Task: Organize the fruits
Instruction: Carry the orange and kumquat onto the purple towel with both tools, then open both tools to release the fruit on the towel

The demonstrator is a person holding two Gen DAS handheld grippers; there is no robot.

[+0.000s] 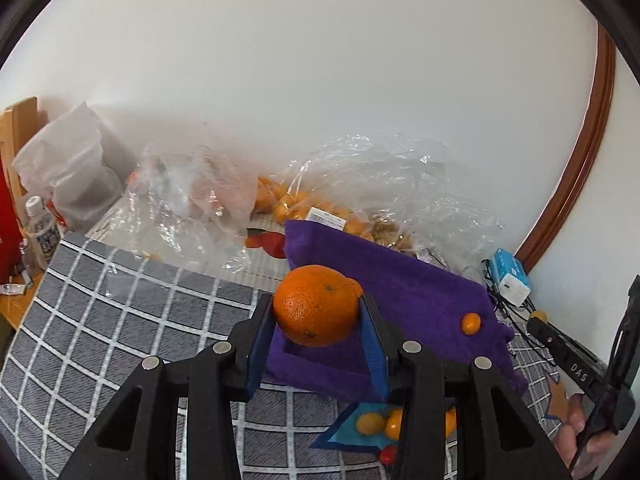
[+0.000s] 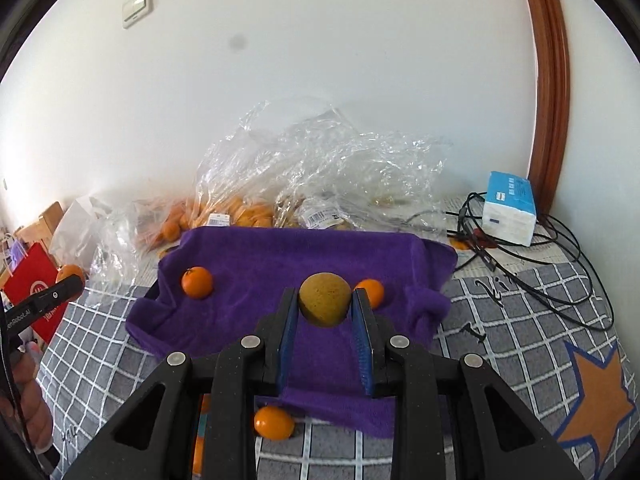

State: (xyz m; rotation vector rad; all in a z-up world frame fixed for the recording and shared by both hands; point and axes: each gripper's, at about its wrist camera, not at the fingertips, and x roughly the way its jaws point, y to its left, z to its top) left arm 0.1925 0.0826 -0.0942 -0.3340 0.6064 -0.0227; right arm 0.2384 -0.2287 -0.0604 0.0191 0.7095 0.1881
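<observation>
Both grippers hold fruit over the purple towel (image 2: 248, 252)
Left gripper (image 1: 318, 312) fingers clamp an orange (image 1: 318, 306) — right gripper (image 2: 325, 300) fingers grip a yellow-brown fruit (image 2: 325, 299).

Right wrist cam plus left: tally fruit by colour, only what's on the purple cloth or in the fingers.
Orange: 3, two small oranges on the purple cloth, one large orange in the left fingers
Yellow-brown: 1, yellow-brown fruit in the right fingers
Total: 4

Plain white wall (image 2: 320, 80) w/ light switch (image 2: 137, 6), brown wood trim (image 2: 548, 80) at right.
</observation>
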